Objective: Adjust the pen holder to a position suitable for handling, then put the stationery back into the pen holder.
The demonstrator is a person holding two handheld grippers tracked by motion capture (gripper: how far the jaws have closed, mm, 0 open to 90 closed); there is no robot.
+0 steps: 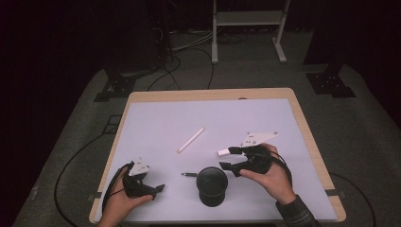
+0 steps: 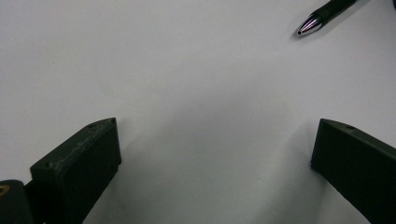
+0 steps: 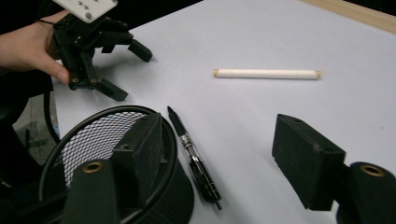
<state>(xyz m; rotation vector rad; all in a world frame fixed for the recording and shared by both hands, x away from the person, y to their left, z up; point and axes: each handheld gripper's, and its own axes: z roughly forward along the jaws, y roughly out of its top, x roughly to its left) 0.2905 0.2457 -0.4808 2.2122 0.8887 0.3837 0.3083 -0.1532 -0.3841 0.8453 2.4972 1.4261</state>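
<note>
Right gripper point(image 3: 215, 154) stands released, nothing between its jaws — likely next it must clamp the black pen point(image 3: 194, 158) at the mesh cup's point(image 3: 116, 140) three o'clock; left gripper point(image 2: 212, 163) idles open.

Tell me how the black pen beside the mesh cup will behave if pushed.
The black pen looks round and smooth, so it would probably roll sideways. Its rigid, thin barrel likely slides easily on the white table, perhaps stopping against the mesh cup.
</note>
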